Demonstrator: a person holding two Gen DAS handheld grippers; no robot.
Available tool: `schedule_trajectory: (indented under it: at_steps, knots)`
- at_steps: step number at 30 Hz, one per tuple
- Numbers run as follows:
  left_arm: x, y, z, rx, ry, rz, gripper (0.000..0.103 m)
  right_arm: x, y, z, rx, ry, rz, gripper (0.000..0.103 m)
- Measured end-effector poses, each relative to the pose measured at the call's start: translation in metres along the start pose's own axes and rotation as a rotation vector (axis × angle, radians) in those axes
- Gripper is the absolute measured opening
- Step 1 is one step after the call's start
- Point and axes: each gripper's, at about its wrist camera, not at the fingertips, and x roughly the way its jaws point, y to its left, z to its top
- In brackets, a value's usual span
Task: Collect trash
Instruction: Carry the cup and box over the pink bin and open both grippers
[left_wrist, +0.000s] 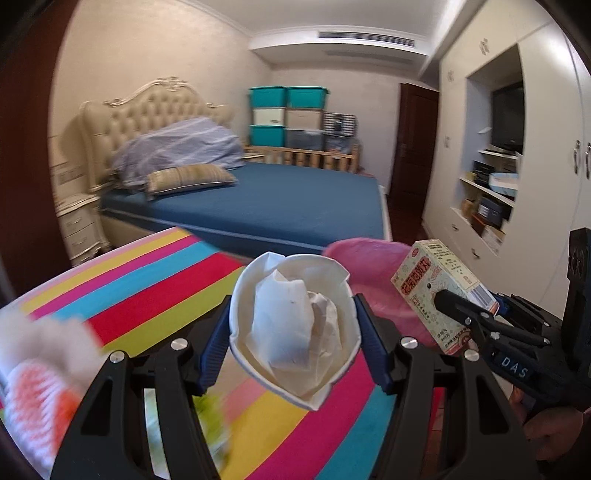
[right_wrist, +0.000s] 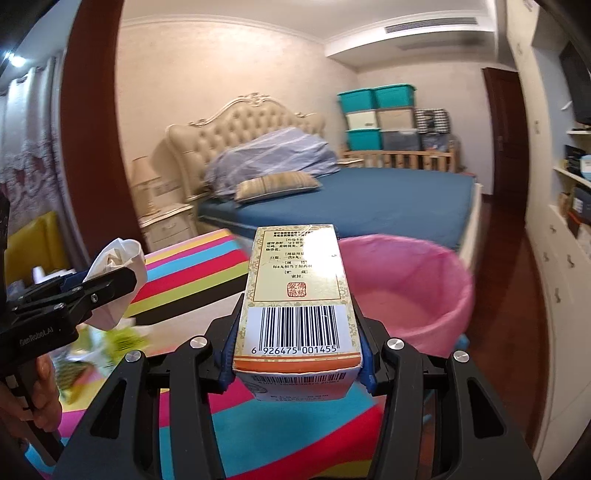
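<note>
My left gripper is shut on a squashed white paper cup stuffed with crumpled tissue, held above the striped table. It also shows in the right wrist view at the left. My right gripper is shut on a medicine box with a barcode, held just before the pink-lined trash bin. In the left wrist view the box and right gripper are at the right, in front of the bin.
A rainbow-striped cloth covers the table. Blurred packets lie at its left; green wrappers lie under the left gripper. A blue bed, nightstand and white wall cabinets stand beyond.
</note>
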Motion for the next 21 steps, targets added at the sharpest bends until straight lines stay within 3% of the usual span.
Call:
schedule_trajectory:
  at_steps: [6,12,16,17,19,21]
  knots:
    - [0.07,-0.035,0.029,0.023,0.033,-0.12,0.062,0.019,-0.041,0.011,-0.002,-0.011,-0.055,0.048]
    - [0.124,-0.061,0.044,0.032,0.07,-0.178,0.063,0.043,-0.084,0.019,0.064,-0.008,-0.077,0.049]
    - [0.157,-0.074,0.053,0.049,0.083,-0.219,0.067,0.056,-0.103,0.024,0.081,-0.008,-0.069,0.05]
    - [0.165,-0.077,0.055,0.048,0.086,-0.224,0.072,0.061,-0.108,0.027,0.086,-0.011,-0.057,0.051]
    - [0.177,-0.078,0.058,0.038,0.095,-0.215,0.083,0.066,-0.117,0.029,0.094,-0.019,-0.064,0.068]
    - [0.185,-0.075,0.06,0.008,0.096,-0.199,0.084,0.065,-0.124,0.032,0.108,-0.035,-0.079,0.072]
